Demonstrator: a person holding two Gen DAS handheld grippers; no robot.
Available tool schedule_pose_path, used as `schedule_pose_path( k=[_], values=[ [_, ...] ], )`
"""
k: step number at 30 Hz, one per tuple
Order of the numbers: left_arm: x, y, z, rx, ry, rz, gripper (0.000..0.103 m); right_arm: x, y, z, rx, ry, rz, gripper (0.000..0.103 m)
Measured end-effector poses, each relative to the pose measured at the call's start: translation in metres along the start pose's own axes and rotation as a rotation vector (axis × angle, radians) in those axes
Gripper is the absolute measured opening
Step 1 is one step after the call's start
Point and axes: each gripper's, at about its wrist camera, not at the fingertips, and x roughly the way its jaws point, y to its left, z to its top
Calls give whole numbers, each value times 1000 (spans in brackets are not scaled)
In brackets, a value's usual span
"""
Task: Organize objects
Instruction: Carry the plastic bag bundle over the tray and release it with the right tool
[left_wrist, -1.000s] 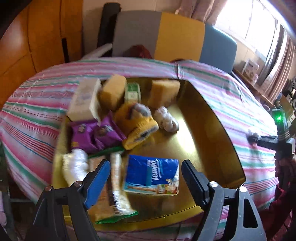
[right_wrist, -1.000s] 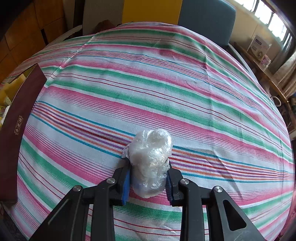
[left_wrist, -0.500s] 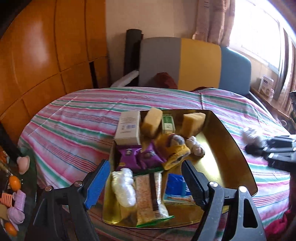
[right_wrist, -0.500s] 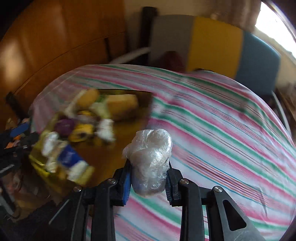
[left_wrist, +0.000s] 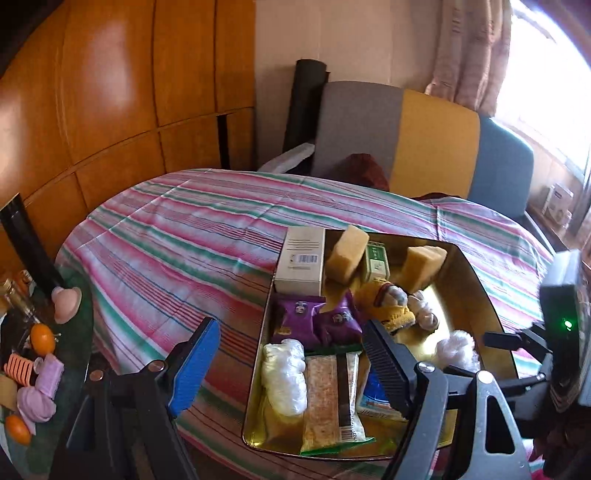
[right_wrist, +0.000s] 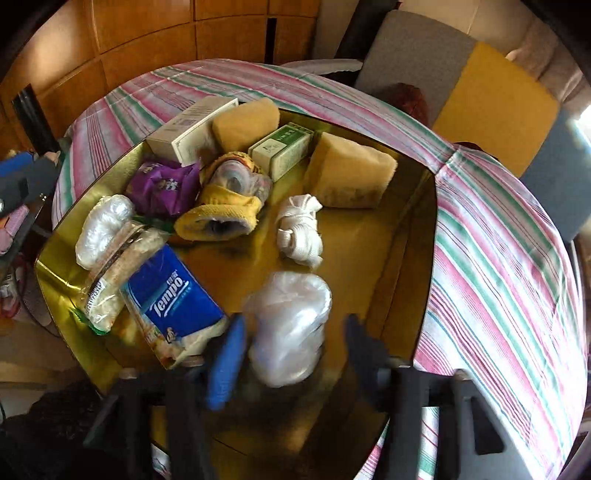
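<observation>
A gold tray (right_wrist: 399, 236) on the striped table holds several items: a blue Tempo tissue pack (right_wrist: 173, 299), two yellow sponges, a white box, purple snack packs and a white knotted cloth (right_wrist: 299, 229). My right gripper (right_wrist: 291, 350) is over the tray's near right part with its jaws apart. A clear plastic wad (right_wrist: 291, 325) sits between them, free of the right finger. The wad also shows in the left wrist view (left_wrist: 456, 349). My left gripper (left_wrist: 284, 362) is open and empty over the tray's near left edge (left_wrist: 258, 373).
A side table at the left carries oranges (left_wrist: 42, 338) and small pink items. A grey, yellow and blue sofa (left_wrist: 424, 144) stands behind the table. Wood panelling fills the back left. Striped cloth (left_wrist: 177, 258) lies bare left of the tray.
My right gripper carried the plastic wad from the bare cloth to over the tray and its jaws have opened. My left gripper drew back and to the left of the tray.
</observation>
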Motion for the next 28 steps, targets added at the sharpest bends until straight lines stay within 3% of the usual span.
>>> schedule_pose_path(
  k=[7, 15, 24, 28],
  values=[
    [-9, 0, 0, -3, 6, 63, 81, -32, -5, -11, 75, -120, -16, 77],
    [-23, -4, -6, 6, -14, 65, 75, -68, 8, -19, 186, -279, -18, 81],
    [-37, -11, -10, 35, -92, 57, 70, -74, 27, -28, 192, -311, -34, 84],
    [-38, -11, -10, 36, -92, 47, 70, -72, 30, -28, 188, -308, -34, 84]
  ],
)
